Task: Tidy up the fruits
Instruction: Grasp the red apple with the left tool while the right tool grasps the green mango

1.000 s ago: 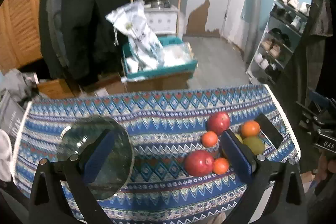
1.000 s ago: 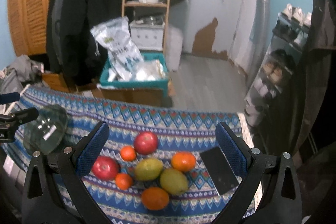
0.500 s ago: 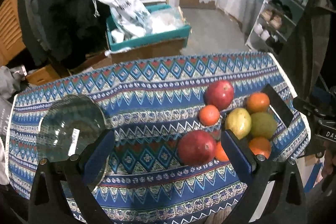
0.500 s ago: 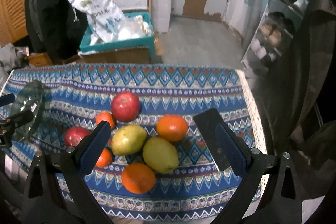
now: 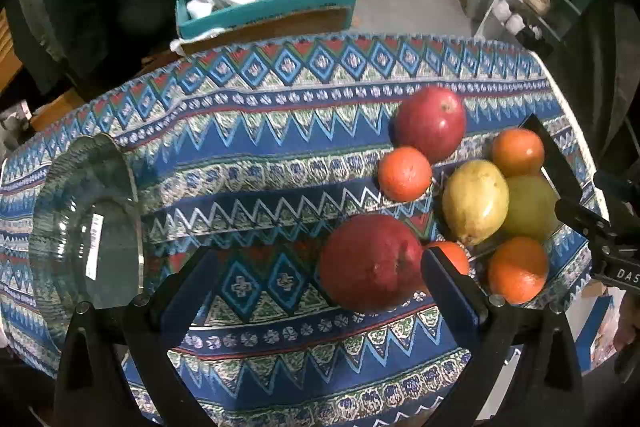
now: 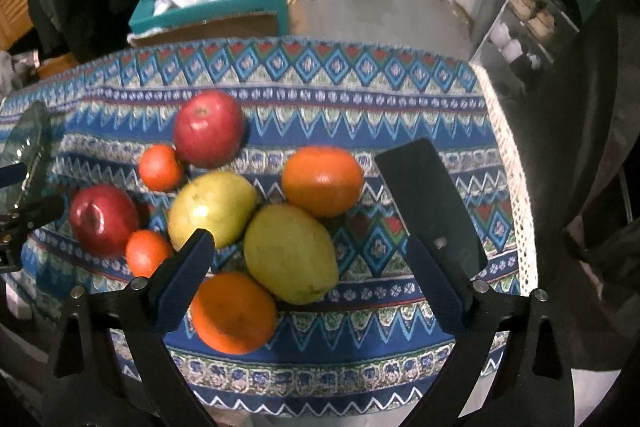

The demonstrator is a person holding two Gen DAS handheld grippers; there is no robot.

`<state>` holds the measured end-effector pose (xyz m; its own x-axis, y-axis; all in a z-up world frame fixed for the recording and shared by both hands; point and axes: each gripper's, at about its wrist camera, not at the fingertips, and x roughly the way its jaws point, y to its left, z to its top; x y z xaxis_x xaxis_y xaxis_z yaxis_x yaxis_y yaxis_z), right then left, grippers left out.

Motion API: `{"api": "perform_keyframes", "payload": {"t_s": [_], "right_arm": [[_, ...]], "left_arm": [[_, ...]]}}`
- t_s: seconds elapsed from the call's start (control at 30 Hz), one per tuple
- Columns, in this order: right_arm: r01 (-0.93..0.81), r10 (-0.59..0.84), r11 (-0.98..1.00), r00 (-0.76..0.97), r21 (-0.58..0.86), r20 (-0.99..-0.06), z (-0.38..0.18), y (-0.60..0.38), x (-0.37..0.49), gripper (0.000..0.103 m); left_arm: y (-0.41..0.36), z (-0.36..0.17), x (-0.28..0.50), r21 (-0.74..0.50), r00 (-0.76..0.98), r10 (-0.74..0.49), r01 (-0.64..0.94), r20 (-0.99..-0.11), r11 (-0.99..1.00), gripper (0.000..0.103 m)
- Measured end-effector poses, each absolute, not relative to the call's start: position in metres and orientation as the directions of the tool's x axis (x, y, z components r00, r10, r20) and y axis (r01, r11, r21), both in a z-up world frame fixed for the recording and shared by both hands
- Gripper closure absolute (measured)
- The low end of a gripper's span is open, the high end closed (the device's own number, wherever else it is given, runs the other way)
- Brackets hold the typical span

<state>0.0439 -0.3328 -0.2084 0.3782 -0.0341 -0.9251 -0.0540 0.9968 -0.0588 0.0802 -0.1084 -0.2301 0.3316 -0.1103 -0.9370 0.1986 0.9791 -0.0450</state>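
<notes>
Both claws have dropped closer to the table since a second ago, so the fruit now fills much more of each view. The left claw point(image 5: 316, 279) has its fingers spread wide and empty, and the near red apple point(image 5: 370, 263) sits just ahead of them, close to the right-hand finger. The right claw point(image 6: 308, 263) is likewise spread and empty, with the near orange point(image 6: 234, 313) and a yellow-green mango point(image 6: 290, 253) between its fingers.

The risk, as I judge it, is rolling. The fruit is round, smooth and packed in a touching cluster, so a finger nudging one piece could push its neighbours toward the table's near edge. The small tangerine point(image 5: 454, 259) tucked behind the apple could easily get knocked or pinched along with it.

The woven patterned cloth point(image 5: 280, 131) lies loose and may bunch under a dragged finger. Further left stands the ribbed glass bowl point(image 5: 86, 223), hard and breakable, likely the destination. A flat black phone point(image 6: 430, 203) lies right of the fruit.
</notes>
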Motion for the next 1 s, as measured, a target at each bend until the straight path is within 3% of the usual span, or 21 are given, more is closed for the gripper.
{"api": "perform_keyframes", "payload": {"t_s": [0.6, 0.9, 1.0], "right_arm": [[-0.106, -0.040, 0.992, 0.224, -0.065, -0.974, -0.272, -0.327, 0.066, 0.014], [-0.115, 0.010, 0.993, 0.196, -0.013, -0.981, -0.288, -0.326, 0.073, 0.035], [-0.112, 0.010, 0.994, 0.199, -0.013, -0.980, -0.288, -0.323, 0.073, 0.035]], "left_arm": [[-0.125, -0.266, 0.086, -0.118, 0.223, -0.172, 0.237, -0.959, 0.964, 0.007], [-0.133, -0.283, 0.092, -0.163, 0.182, -0.212, 0.250, -0.960, 0.954, 0.012], [-0.131, -0.284, 0.094, -0.200, 0.180, -0.249, 0.249, -0.952, 0.948, 0.018]]}}
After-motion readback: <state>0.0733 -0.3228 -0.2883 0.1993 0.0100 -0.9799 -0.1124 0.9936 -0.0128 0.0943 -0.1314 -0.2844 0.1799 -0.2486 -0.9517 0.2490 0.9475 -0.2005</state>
